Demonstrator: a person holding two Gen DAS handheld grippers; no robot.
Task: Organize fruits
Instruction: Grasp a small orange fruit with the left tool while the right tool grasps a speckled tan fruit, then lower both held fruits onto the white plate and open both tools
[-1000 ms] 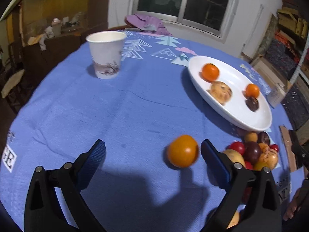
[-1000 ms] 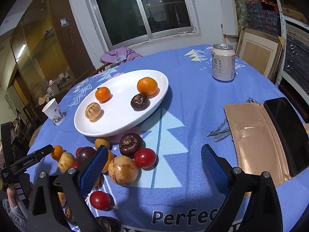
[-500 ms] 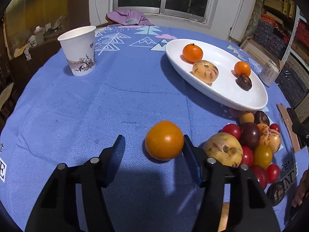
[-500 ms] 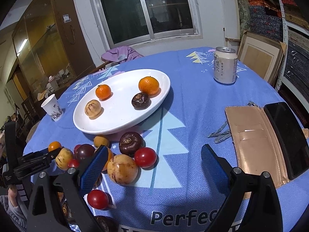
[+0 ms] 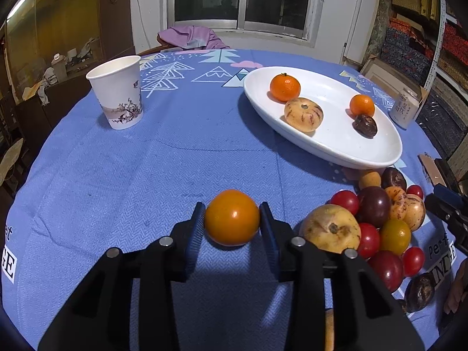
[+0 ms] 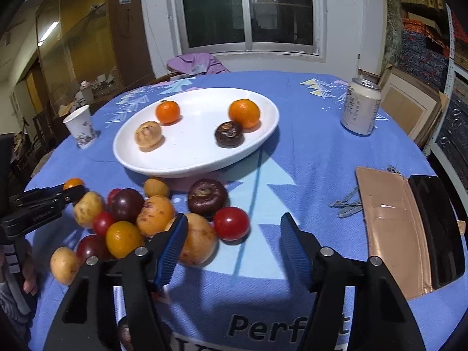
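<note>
In the left wrist view my left gripper (image 5: 231, 208) is closing on an orange round fruit (image 5: 232, 219) on the blue cloth, and both blue pads touch its sides. To its right lies a heap of red, purple and yellow fruits (image 5: 374, 219). A white plate (image 5: 330, 143) behind holds two mandarins, a tan fruit and a dark one. In the right wrist view my right gripper (image 6: 234, 217) is closing. A red tomato (image 6: 231, 223) sits just ahead between its fingertips, untouched, and a tan fruit (image 6: 199, 242) lies against its left finger.
A paper cup (image 5: 117, 96) stands at the back left. A drink can (image 6: 361, 108) is at the back right of the table. A tan wallet with a black phone (image 6: 409, 234) lies to the right. A chair with purple cloth (image 6: 196, 63) stands behind the table.
My left gripper's jaws have narrowed from wide apart until they meet the orange fruit. My right gripper's jaws have come closer together and it has shifted left toward the fruit heap.
</note>
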